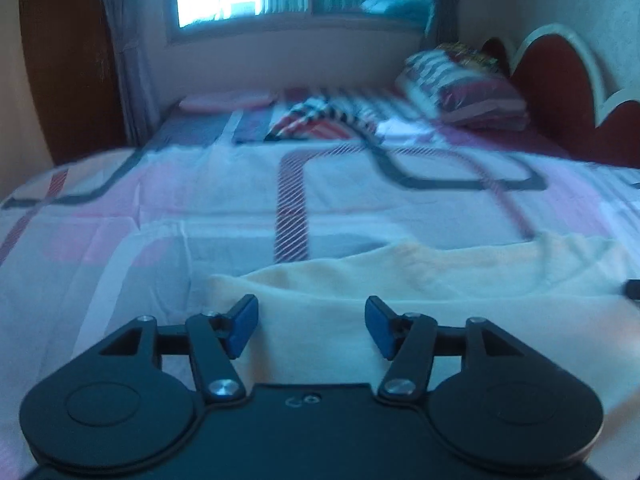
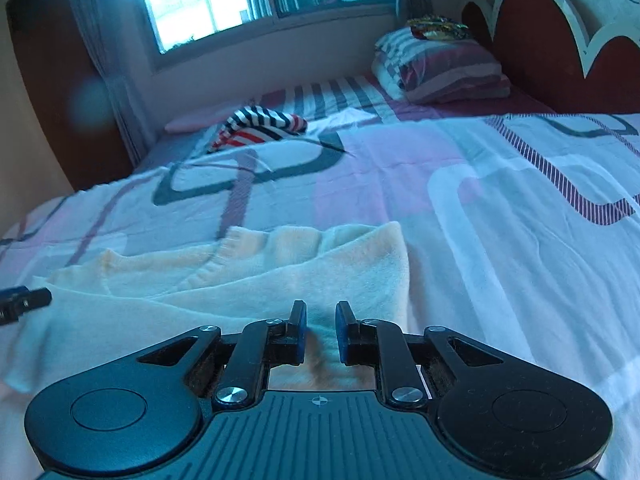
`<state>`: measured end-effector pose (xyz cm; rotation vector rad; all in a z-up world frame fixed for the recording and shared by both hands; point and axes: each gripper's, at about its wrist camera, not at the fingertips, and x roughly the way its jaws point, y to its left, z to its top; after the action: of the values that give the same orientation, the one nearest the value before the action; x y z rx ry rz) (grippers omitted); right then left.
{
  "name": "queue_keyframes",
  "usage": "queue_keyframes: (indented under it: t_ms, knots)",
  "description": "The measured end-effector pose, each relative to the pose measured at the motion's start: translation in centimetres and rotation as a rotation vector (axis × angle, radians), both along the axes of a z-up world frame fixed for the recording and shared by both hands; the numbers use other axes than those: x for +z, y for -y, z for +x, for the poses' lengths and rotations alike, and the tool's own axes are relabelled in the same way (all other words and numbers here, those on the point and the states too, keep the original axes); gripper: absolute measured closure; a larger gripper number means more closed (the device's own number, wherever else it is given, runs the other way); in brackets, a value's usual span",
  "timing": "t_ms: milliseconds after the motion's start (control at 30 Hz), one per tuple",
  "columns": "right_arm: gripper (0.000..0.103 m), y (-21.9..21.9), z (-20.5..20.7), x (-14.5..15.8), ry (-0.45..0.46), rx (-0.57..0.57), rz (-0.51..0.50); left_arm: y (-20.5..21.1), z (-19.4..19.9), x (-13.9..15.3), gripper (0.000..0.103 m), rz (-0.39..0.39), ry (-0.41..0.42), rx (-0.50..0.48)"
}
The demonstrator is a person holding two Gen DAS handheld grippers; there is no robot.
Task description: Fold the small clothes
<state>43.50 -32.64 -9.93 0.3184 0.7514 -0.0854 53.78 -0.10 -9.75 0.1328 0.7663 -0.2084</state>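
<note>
Left gripper [image 1: 311, 326] gapes wide over a cream garment [image 1: 420, 280]; right gripper [image 2: 321, 330], fingers narrow, straddles its fabric on a bed [image 2: 500, 200].

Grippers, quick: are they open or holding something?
Left gripper: open, holding nothing.
Right gripper: jaws narrowly apart over the cream garment; grip cannot be told.

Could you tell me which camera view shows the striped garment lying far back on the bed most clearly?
The right wrist view: the striped garment is sharp there, its dark, white and red stripes distinct against the bedsheet. The left wrist view shows the same garment blurred by motion, its edges merging with the sheet's pattern.
</note>
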Motion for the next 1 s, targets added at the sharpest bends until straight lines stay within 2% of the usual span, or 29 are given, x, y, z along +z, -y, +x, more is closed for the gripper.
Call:
queue_keyframes:
  t_ms: [33,100,200,267,367,467,567,633,733,800,867,1000]
  knots:
    - [0.087,0.4,0.4,-0.5,-0.006,-0.018,-0.004,-0.6,0.7,-0.6,0.041,-0.016,-0.008,0.002]
    - [0.087,0.8,0.6,-0.7,-0.002,-0.018,-0.001,-1.5,0.8,-0.1,0.042,-0.04,-0.002,0.014]
    - [0.087,0.7,-0.2,0.5,0.031,-0.019,-0.001,-2.0,-1.2,1.7,0.045,-0.044,0.069,0.048]
    - [0.087,-0.1,-0.5,1.4,0.074,-0.006,0.037,-1.1,-2.7,2.6,0.044,-0.099,0.079,0.021]
    - [0.086,-3.2,0.1,1.6,0.082,0.077,0.087,2.7,-4.6,2.9,0.043,-0.125,0.09,-0.058]
    - [0.086,-7.3,1.0,1.1,0.064,0.179,0.09,6.6,-6.2,2.0,0.042,-0.081,0.086,-0.138]
    - [0.086,-8.8,0.9,0.4,0.044,0.217,0.04,7.5,-6.9,0.7,0.041,-0.025,0.067,-0.16]
    - [0.087,-7.6,0.5,0.2,0.032,0.176,0.017,5.9,-7.0,-0.2,0.04,0.0,0.055,-0.124]
    - [0.087,-3.6,-0.8,0.0,0.001,0.075,-0.017,1.7,-7.6,-0.5,0.039,-0.024,0.052,-0.068]
    - [0.087,-1.4,-1.7,-0.1,-0.006,0.054,-0.011,0.1,-7.9,-0.3,0.039,-0.034,0.053,-0.053]
    - [0.087,-0.6,-2.4,0.2,-0.009,0.05,-0.003,0.1,-8.0,0.2,0.042,-0.029,0.046,-0.044]
    - [0.086,-1.8,-3.5,1.2,0.01,0.07,-0.007,1.3,-9.6,1.7,0.041,-0.041,0.063,-0.045]
